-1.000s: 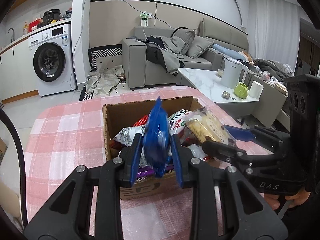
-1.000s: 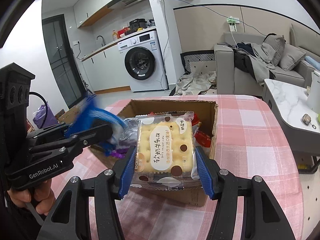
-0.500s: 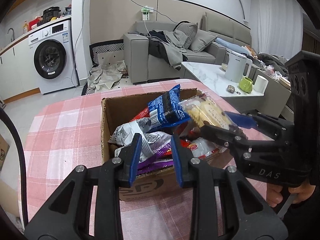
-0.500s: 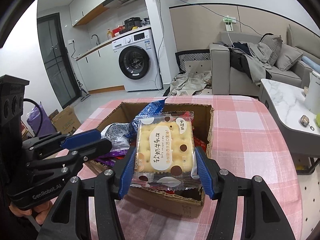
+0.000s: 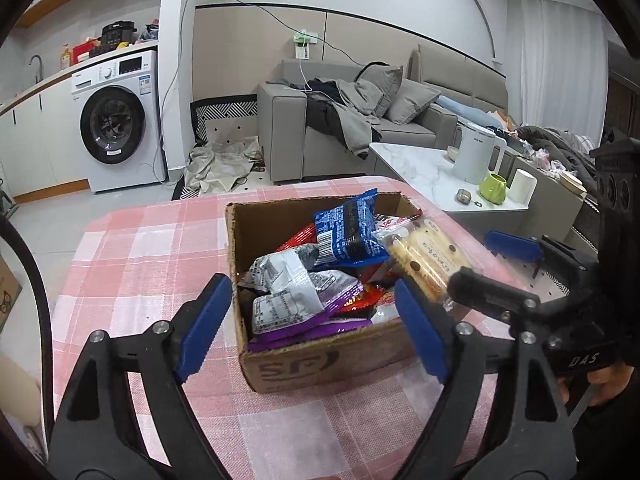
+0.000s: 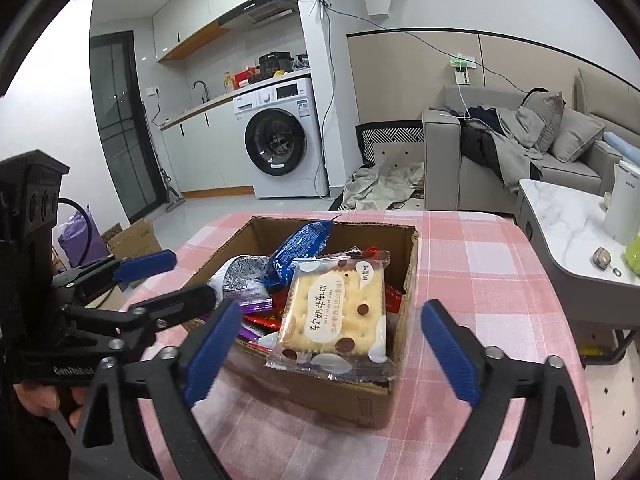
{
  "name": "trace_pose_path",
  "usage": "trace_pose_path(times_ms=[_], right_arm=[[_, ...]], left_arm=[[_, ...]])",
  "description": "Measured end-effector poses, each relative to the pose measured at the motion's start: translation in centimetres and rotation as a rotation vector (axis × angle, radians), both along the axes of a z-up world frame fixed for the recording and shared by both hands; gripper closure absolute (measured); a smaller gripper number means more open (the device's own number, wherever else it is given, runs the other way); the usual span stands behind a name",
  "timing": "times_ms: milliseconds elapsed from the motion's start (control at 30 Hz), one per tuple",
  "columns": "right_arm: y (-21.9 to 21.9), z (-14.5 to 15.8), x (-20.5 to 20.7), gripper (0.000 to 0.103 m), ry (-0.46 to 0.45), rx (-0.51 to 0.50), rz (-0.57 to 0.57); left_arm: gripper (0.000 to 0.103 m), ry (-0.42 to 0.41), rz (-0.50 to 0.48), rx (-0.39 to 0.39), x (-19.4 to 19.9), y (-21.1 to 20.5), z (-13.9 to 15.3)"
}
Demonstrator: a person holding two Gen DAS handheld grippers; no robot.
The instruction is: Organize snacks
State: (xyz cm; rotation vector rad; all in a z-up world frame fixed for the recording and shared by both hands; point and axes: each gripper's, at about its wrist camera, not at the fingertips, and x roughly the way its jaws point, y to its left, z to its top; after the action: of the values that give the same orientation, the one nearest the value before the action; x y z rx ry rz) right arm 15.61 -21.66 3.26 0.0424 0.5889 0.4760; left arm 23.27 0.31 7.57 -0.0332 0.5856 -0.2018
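Frame centre: cardboard box [image 6: 360, 396] on desk [image 6: 480, 280], cracker pack [image 6: 334, 320] and blue packet [image 5: 348, 232] inside. We hold left claw [image 5: 312, 320] and right claw [image 6: 332, 348] wide, empty. Organizing seemingly near complete.

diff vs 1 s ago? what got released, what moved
Both let go. The left gripper dropped the blue packet into the cardboard box, then opened wide. The right gripper, shut on the cracker pack until half a second ago, now stands open, the pack resting on the box's near corner. Box and checked tablecloth unchanged.
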Motion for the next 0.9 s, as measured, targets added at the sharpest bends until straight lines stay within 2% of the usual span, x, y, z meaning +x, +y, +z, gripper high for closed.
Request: trace_pose_path(times_ms=[67,100,200,367,500,900], right_arm=[[-0.5,0.0,-0.4,0.001,-0.006,0.017,0.006],[-0.7,0.0,-0.7,0.001,-0.01,0.024,0.007],[-1.2,-0.1,-1.5,0.001,-0.029,0.04,0.016],[-1.5,-0.3,-2.8,0.0,-0.049,0.051,0.021],[-1.5,-0.6,-3.9,0.0,-0.067,0.063,0.033],[-1.7,-2.7,-5.9,0.0,-0.105,0.09,0.047]], left_arm=[[0.009,-0.005,0.011,-0.002,-0.8,0.4,0.0],[0.0,-0.012,0.016,-0.004,-1.2,0.6,0.0],[0.001,-0.047,0.032,0.002,-2.7,1.2,0.0],[0.001,-0.057,0.057,0.009,-4.4,2.2,-0.4],[0.001,-0.049,0.065,-0.015,-5.3,3.2,-1.4],[0.001,-0.107,0.108,0.024,-7.6,3.9,-4.4]])
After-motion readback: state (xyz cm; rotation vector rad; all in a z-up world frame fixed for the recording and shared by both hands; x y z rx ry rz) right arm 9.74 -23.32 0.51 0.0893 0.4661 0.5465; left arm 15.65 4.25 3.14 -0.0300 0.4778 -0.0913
